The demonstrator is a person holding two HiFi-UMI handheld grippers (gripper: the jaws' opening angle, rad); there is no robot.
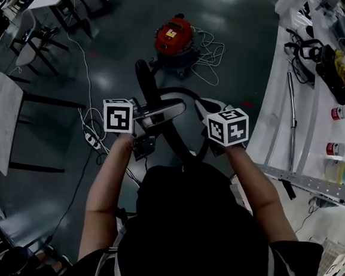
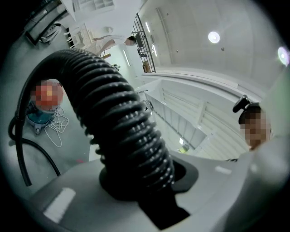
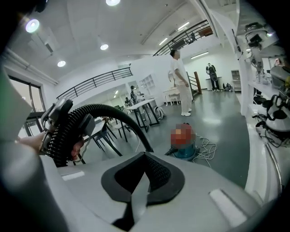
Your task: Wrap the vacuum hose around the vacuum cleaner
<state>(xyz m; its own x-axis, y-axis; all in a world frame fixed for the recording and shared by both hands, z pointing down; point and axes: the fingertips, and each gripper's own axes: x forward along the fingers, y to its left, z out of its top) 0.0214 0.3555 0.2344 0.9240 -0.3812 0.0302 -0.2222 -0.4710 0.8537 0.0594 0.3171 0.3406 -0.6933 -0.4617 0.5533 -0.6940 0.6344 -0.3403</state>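
My left gripper [image 1: 161, 112] is clamped on the ribbed black vacuum hose [image 2: 113, 113], which fills the gap between its jaws and rises out of them in an arch. My right gripper [image 3: 142, 179] sits just beside it with its jaws pressed together and nothing in them. From the left gripper the hose curves down to the dark floor [image 1: 120, 46] toward the vacuum cleaner [image 1: 174, 38], a red-topped canister standing well ahead of both grippers. A loose white cable [image 1: 208, 59] lies beside the canister. A white workbench [image 1: 270, 113] runs along my right.
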